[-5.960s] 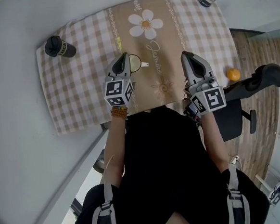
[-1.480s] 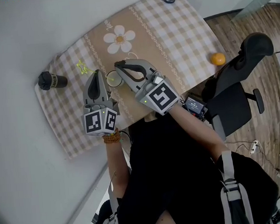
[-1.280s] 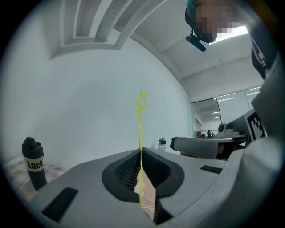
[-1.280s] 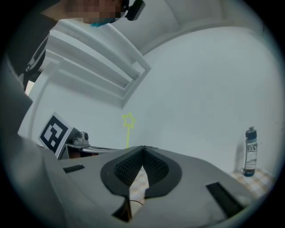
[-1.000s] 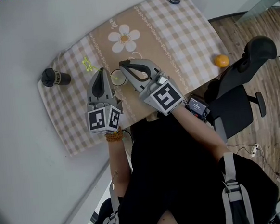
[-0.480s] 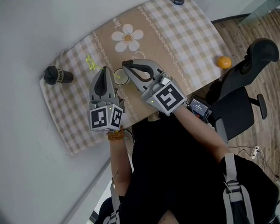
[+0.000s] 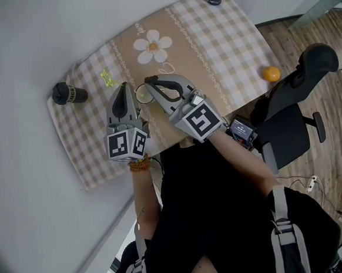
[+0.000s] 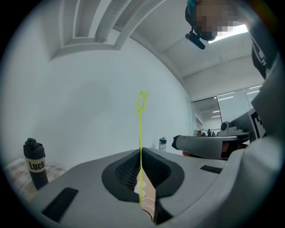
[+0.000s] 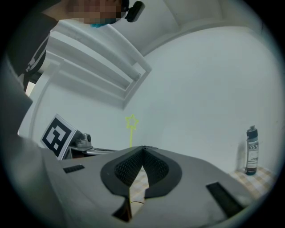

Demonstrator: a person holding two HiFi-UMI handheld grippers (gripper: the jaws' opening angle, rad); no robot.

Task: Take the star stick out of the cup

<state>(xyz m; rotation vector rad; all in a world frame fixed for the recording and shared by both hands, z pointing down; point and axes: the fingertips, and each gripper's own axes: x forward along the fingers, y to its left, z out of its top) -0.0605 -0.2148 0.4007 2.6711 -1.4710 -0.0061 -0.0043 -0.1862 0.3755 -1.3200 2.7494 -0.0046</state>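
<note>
Beige checked cloth (image 7: 228,40) covers the table across the upper half of the head view. Both grippers sit side by side at its lower centre edge.

The right gripper (image 7: 149,81) lies just right of centre and angles up and left. In its own view the jaws are closed, tip against tip, and nothing shows pinched between them. Cloth and a faint curved edge show through the gap below. Whether it steadies anything, I cannot tell.

The left gripper (image 7: 120,88) is just left of it. Its jaws are clamped on the stick (image 8: 140,147), which runs straight up the middle of the left gripper view.

A black bottle (image 7: 68,93) stands at the left edge of the cloth, well apart from the work. The cup (image 7: 142,94) is at centre, between the two sets of tips and close under the right one.

The star (image 7: 106,78) pokes out just up and left of the left tips, away from the cup. Below the grip, the thin yellow shaft ends against patterned cloth with no cup wall seen around it.

The lift looks done or nearly so, and the stick seems clear of the rim. The next move probably calls for carrying it further left while keeping the pinch. It then needs laying on bare cloth without the lower end swinging back into the cup.
</note>
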